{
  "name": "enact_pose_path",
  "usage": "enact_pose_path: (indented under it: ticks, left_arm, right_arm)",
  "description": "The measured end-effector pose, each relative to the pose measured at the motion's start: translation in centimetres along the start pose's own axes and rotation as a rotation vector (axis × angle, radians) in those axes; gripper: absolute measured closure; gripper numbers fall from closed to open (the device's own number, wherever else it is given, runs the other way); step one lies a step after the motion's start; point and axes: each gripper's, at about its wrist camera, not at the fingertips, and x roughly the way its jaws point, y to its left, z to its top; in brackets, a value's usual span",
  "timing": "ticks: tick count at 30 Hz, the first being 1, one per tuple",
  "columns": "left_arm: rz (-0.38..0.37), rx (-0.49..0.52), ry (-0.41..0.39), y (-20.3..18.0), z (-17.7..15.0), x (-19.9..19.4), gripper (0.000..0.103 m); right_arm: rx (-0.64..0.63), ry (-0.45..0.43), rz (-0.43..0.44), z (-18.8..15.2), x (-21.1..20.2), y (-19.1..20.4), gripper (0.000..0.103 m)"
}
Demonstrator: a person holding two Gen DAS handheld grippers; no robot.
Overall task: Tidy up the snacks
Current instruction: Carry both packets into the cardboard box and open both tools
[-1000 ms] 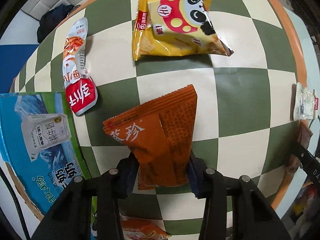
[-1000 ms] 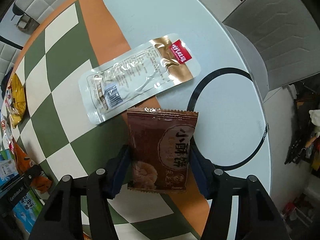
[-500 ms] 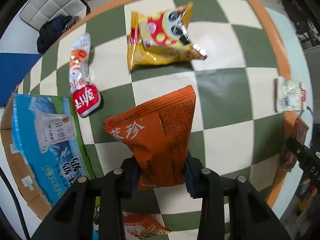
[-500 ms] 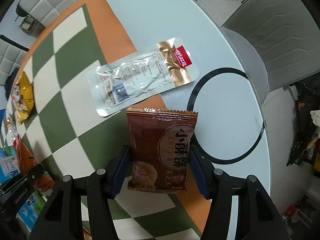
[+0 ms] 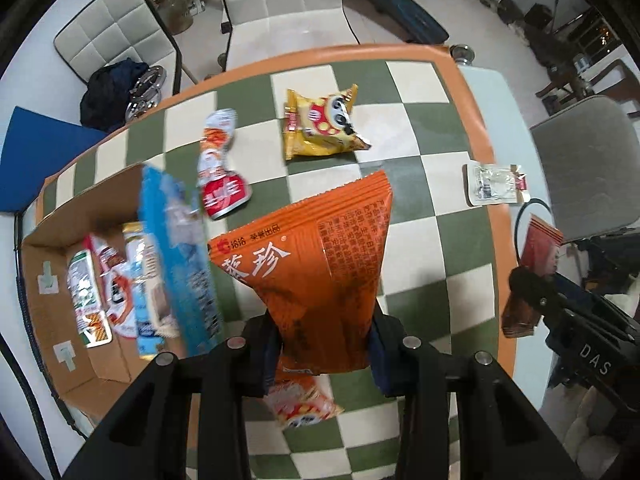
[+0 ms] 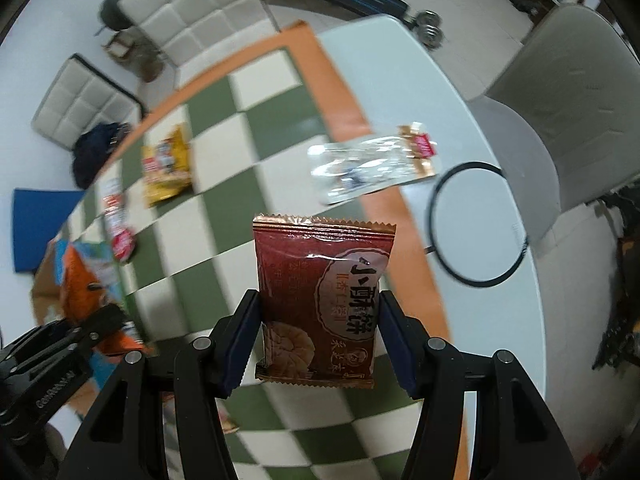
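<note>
The orange snack packet is standing with its long axis running along the fingers of the left gripper, its crimped top edge pointing away from the camera and tilting toward the right. The two left fingers are closing on the packet's lower sides, clamping it between the pads. The packet is hanging above the checkered mat, just right of the cardboard box.

The brown biscuit packet is sitting upright in the right gripper, its long axis in line with the fingers and its serrated top edge pointing away from the camera. The right fingers are pressing against both side edges of the packet, holding it clear of the mat.

Relative to the cardboard box, which is holding several packets behind a blue printed flap:
- the red-and-white sachet is lying just beyond the box's far right corner;
- the yellow panda bag is lying farther right on the mat;
- the clear wrapper is lying well apart, at the mat's orange border;
- another orange packet is lying on the mat under the left gripper
</note>
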Motion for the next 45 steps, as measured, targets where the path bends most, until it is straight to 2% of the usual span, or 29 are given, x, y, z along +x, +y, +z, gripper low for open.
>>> enact_pose_path:
  ticks: [4, 8, 12, 17, 23, 27, 31, 41, 45]
  left_arm:
    - [-0.012, -0.023, -0.020, 4.9, -1.4, -1.9, 0.069]
    - [-0.011, -0.055, -0.020, 10.0, -3.0, -3.2, 0.069]
    - [0.024, -0.088, -0.005, 15.9, -5.2, -4.1, 0.069]
    - [0.093, -0.144, 0.054, 24.4, -7.7, -2.9, 0.069]
    - [0.093, -0.200, 0.183, 32.1, -9.2, 1.1, 0.069]
    - [0.066, -0.209, 0.258, 35.0, -9.6, 3.6, 0.069]
    - [0.026, -0.217, 0.330, 36.8, -10.1, 6.3, 0.069]
    - [-0.039, -0.226, 0.400, 38.0, -10.7, 9.6, 0.069]
    - [-0.064, -0.247, 0.411, 38.6, -11.1, 10.2, 0.069]
  right_arm:
    - [-0.052, -0.018, 0.065, -1.7, -2.8, 3.9, 0.042]
    - [-0.139, -0.024, 0.131, -4.4, -4.9, 10.0, 0.042]
    - [-0.218, 0.006, 0.208, -7.4, -5.1, 16.5, 0.042]
    - [-0.303, 0.074, 0.289, -11.5, -2.8, 25.4, 0.042]
    - [-0.356, 0.159, 0.319, -15.2, 2.2, 33.7, 0.042]
    - [-0.368, 0.203, 0.304, -17.0, 5.6, 37.2, 0.042]
    - [-0.361, 0.233, 0.286, -17.8, 8.4, 39.1, 0.042]
    - [-0.377, 0.249, 0.233, -18.4, 12.0, 41.6, 0.042]
    - [-0.371, 0.281, 0.244, -18.4, 13.0, 41.6, 0.041]
